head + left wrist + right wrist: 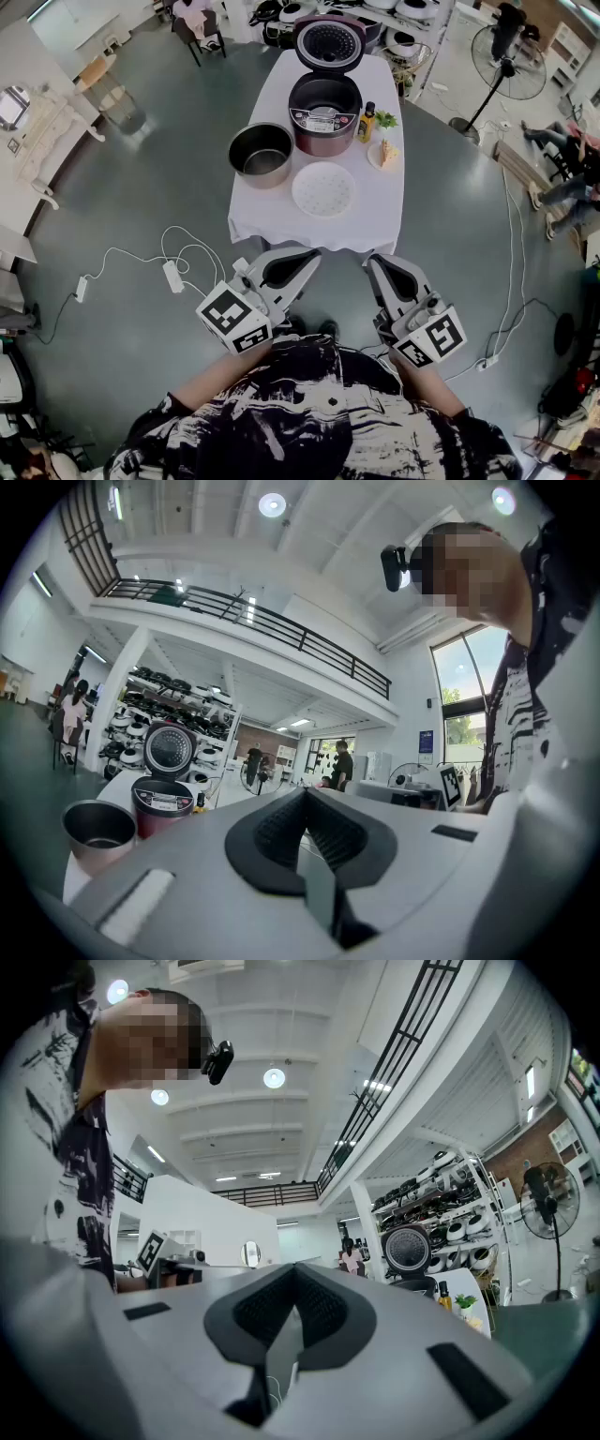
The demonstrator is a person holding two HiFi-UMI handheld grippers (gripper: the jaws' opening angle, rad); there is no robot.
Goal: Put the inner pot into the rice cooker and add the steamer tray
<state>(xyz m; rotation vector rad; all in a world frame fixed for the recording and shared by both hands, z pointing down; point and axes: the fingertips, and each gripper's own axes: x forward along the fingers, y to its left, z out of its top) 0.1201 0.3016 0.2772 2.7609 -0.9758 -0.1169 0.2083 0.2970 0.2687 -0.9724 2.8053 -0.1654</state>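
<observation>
left tool (307, 260): jaws together, empty | right tool (374, 266): jaws together, empty | both short of tabletop (377, 208) near edge | inner pot (262, 155): on tabletop, just left of open rice cooker (324, 117) | steamer tray (323, 188): flat before cooker

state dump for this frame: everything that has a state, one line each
rice cooker: lid raised, no pot inside as far as visible
inner pot: upright on the table, left of the cooker, empty
steamer tray: flat on the table, in front of the cooker
bottle: upright, right of the cooker
left gripper: jaws shut, empty, short of the table
right gripper: jaws shut, empty, short of the table
</observation>
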